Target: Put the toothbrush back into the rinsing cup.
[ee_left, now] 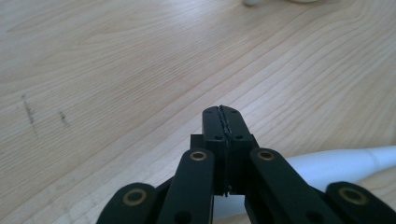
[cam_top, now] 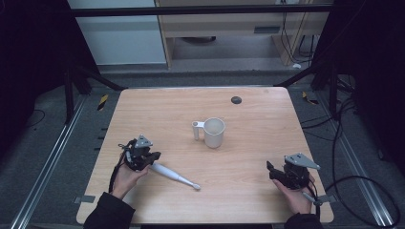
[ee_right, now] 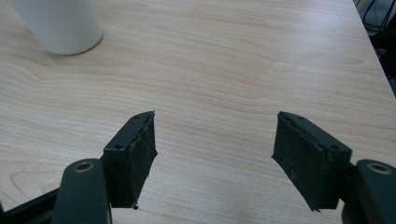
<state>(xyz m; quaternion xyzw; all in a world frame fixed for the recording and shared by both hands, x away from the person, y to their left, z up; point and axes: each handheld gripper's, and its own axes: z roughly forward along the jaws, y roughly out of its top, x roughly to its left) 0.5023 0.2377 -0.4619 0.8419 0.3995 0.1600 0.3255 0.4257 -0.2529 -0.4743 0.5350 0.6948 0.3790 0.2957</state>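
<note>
A white mug stands upright near the middle of the wooden table, its handle to the left. A white electric toothbrush lies flat at the front left, its head pointing right. My left gripper hovers over the thick handle end of the toothbrush. Its pads are pressed together, so it is shut with nothing between them. My right gripper rests in a hand at the front right and points left. It stands open over bare wood. The mug is far off at the upper left of the right gripper view.
A small black round disc sits on the table near its far edge. Faint dark marks show on the wood in the left gripper view. Metal rails and cables run along the floor on both sides of the table.
</note>
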